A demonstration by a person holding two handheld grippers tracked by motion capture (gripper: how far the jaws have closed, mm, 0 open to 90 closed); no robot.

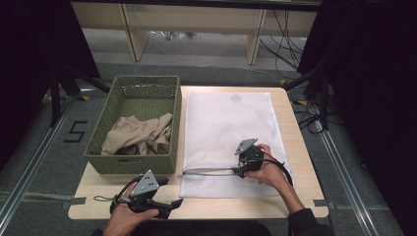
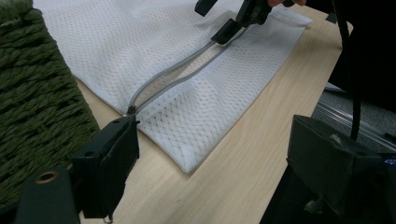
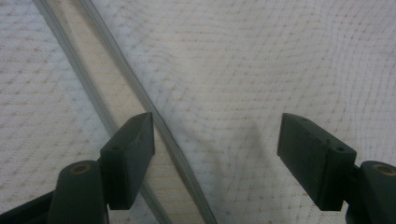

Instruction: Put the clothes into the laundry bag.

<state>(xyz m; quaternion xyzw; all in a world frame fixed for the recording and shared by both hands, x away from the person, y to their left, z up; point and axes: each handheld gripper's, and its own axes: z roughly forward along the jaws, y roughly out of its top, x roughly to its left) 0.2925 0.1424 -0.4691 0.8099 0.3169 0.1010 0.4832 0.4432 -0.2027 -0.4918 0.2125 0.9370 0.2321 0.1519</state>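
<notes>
A white mesh laundry bag (image 1: 227, 132) is laid flat on the wooden table (image 1: 300, 142), just beside a green woven basket (image 1: 110, 110) in which a crumpled beige cloth (image 1: 140, 135) is held. A grey zipper (image 1: 209, 171) is run along the near part of the bag and is seen partly parted.

The right gripper (image 1: 241, 169) is held low over the bag at the zipper, with the right hand (image 1: 268, 169) wrapped around its body and the forearm brought in from the table's near edge. Its jaws are spread wide in the right gripper view (image 3: 215, 158), one jaw standing over the parted zipper (image 3: 154, 121) and the other over plain mesh (image 3: 261, 60); nothing is pinched between them.

The left gripper (image 1: 169, 202) is held by the left hand (image 1: 125, 219) at the near edge of the table, in front of the basket, and is pointed toward the bag. In the left gripper view its jaws (image 2: 210, 163) are set wide apart with bare table between them, and one jaw lies just beside the zipper's end (image 2: 130, 109).

A black "5" (image 1: 75, 132) is marked on the floor beyond the basket's far side from the bag. The mesh weave and the table showing through the opened zipper are made plain in the gripper views; the basket's contents are shown from the high view.
</notes>
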